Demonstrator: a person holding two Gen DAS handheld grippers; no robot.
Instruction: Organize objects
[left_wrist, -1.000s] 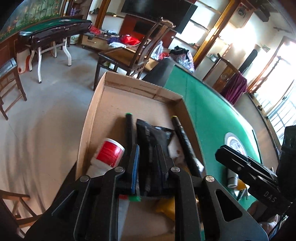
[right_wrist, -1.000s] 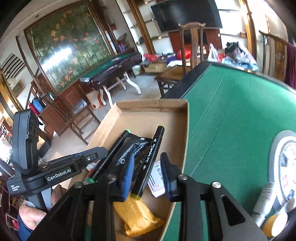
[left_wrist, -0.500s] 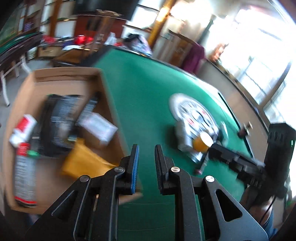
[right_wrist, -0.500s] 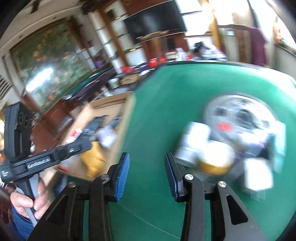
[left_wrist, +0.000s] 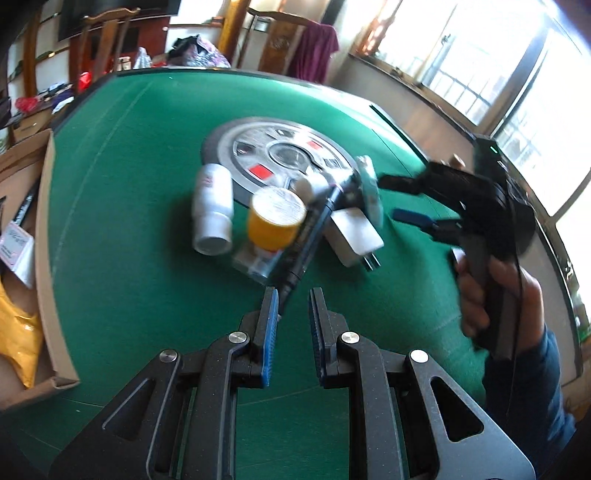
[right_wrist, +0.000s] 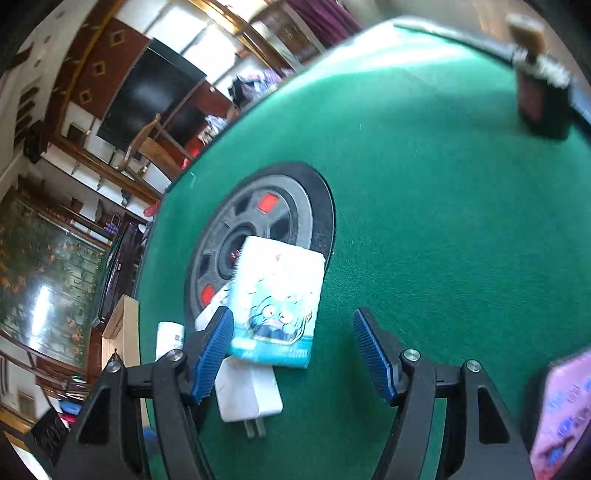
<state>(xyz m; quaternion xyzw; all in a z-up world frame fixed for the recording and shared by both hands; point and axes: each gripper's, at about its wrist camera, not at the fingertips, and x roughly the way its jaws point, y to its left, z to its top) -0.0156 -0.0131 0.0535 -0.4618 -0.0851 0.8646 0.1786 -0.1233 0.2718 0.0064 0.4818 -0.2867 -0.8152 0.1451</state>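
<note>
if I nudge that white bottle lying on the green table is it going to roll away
Probably yes. The white bottle lies on its side and looks round, so a sideways push would likely roll it across the green table. Its narrower cap end suggests it would curve rather than go straight. The yellow cup close beside it might stop it on that side.

Table: green felt table (left_wrist: 122, 155) fills mid-frame.
Windows: bright barred windows (left_wrist: 461, 74) upper right.
Furniture: wooden chairs (left_wrist: 107, 40) upper left; dark television (right_wrist: 147, 85) on the wall.
Wall: floral painting (right_wrist: 40, 280) at left.
</note>
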